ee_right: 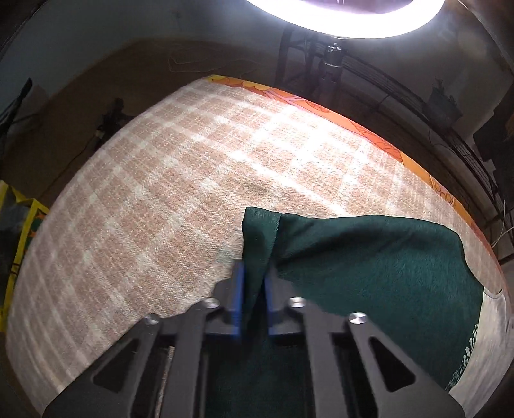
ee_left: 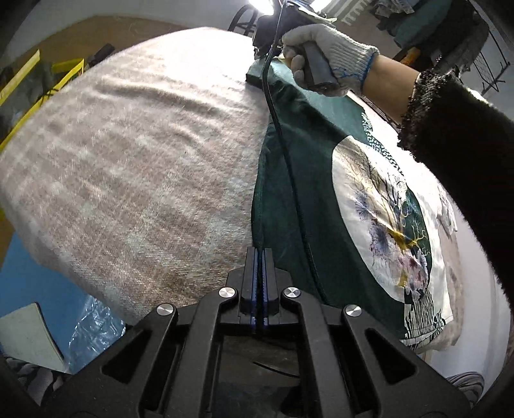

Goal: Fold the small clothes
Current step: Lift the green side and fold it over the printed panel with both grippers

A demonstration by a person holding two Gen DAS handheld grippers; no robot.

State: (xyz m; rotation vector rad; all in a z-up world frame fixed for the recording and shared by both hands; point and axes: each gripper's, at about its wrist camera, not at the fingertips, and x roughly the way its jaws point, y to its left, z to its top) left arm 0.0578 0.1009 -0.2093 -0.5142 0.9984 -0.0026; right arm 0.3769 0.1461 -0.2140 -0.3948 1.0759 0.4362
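Note:
A dark green garment [ee_left: 295, 180] with a white round tree print [ee_left: 385, 231] lies on the right part of a beige checked blanket [ee_left: 144, 160]. My left gripper [ee_left: 260, 254] is shut on the garment's near left edge. My right gripper [ee_right: 255, 267], held by a gloved hand [ee_left: 324, 54] at the far end in the left wrist view, is shut on a fold of the green garment [ee_right: 369, 257] and lifts that corner off the blanket [ee_right: 192, 180].
A black cable [ee_left: 282, 141] hangs from the right gripper across the garment. A ring lamp [ee_right: 347, 16] shines above the far edge. Yellow frames [ee_left: 48, 83] stand at the left. A blue surface with plastic wrap [ee_left: 86, 324] lies below the blanket's near edge.

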